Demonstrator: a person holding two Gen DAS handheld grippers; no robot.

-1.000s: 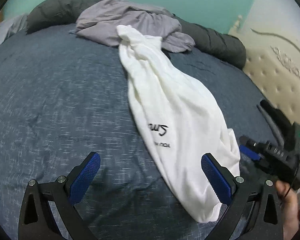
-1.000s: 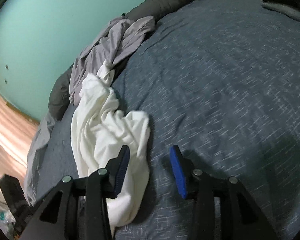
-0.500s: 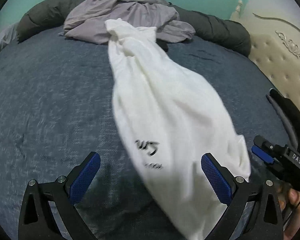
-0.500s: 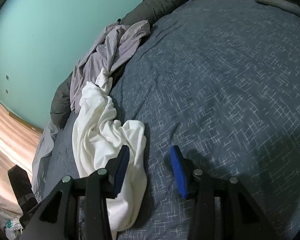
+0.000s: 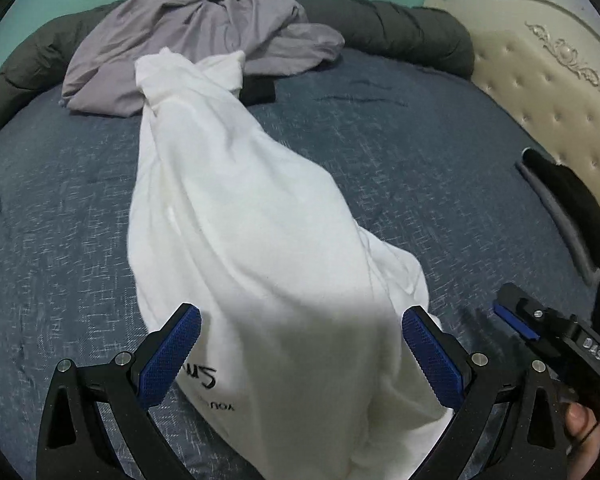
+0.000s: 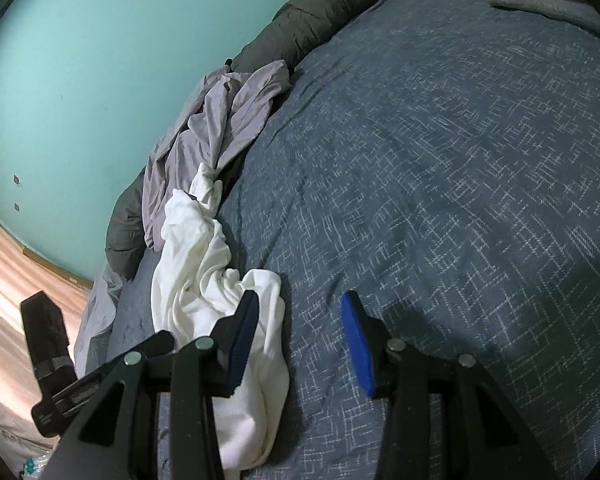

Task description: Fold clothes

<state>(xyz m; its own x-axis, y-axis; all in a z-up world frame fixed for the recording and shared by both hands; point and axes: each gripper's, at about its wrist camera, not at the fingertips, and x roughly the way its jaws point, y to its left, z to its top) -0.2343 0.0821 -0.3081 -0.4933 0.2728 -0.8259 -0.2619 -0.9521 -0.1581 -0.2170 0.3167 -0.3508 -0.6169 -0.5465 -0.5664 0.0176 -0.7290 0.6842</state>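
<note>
White cotton, bunched into a long rope: the shirt point(image 5: 236, 240) lies on the blue bedspread point(image 5: 60, 208), its far end touching the grey garment point(image 5: 196, 36) by the dark bolster point(image 5: 400, 32). Over the last second the left tongs point(image 5: 300, 354) have slid across until the shirt's near end sits between their fingers, where before it lay off to the right. That reads as lining up for a first grab; no fold is made yet. Both jaws stand wide apart over the cloth, not pinching it. The right tongs point(image 6: 300, 340) have barely moved: half open, empty, 1 finger point(image 6: 242, 336) in front of the shirt's edge, contact unclear.
</note>
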